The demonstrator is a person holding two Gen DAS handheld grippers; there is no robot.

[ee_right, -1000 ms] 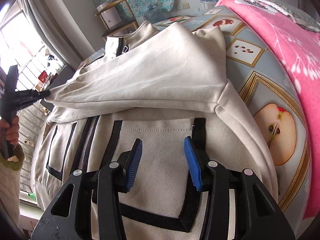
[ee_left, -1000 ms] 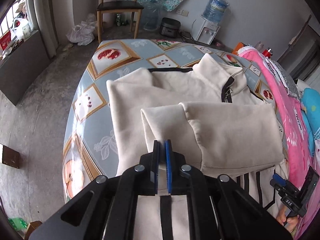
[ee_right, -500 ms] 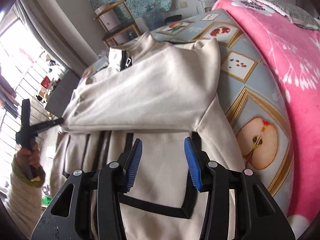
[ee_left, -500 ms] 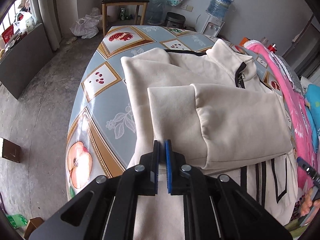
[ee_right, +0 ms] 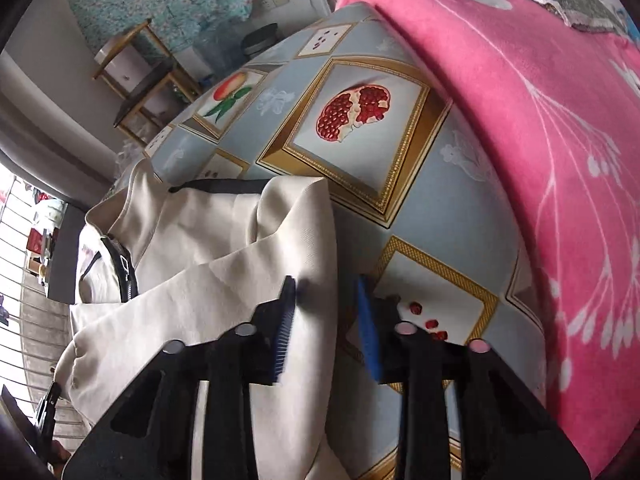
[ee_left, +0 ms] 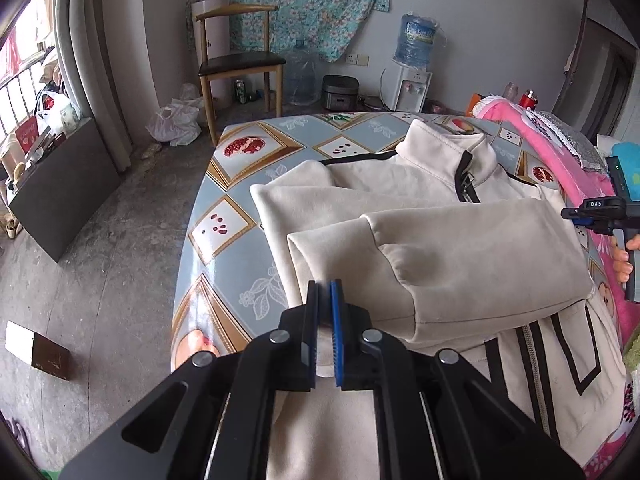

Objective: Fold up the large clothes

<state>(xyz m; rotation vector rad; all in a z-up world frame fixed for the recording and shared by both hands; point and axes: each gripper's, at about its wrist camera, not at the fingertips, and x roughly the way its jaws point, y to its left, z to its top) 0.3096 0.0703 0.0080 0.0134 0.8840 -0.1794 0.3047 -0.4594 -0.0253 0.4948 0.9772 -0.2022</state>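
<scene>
A cream zip jacket [ee_left: 460,248] with black trim lies on the fruit-patterned table [ee_left: 224,224], one sleeve folded across its chest. My left gripper [ee_left: 324,300] is shut on that sleeve's cuff end at the jacket's near left side. In the right wrist view the jacket's shoulder edge [ee_right: 304,240] runs between the blue pads of my right gripper [ee_right: 326,312]. Those jaws are closing, but the pads still stand apart from the cloth. From the left wrist view, the right gripper [ee_left: 572,214] shows at the far right edge, held by a hand.
A pink flowered blanket [ee_right: 540,120] is piled along the table's right side. Bare tablecloth [ee_right: 360,152] lies beyond the jacket's collar. On the floor stand a wooden chair [ee_left: 236,64], a water dispenser [ee_left: 412,80], bags and a small box [ee_left: 36,348].
My right gripper left the jacket's lower body and swung up to its shoulder edge by the pink blanket. The left gripper stayed shut on the cuff and shifted slightly.
</scene>
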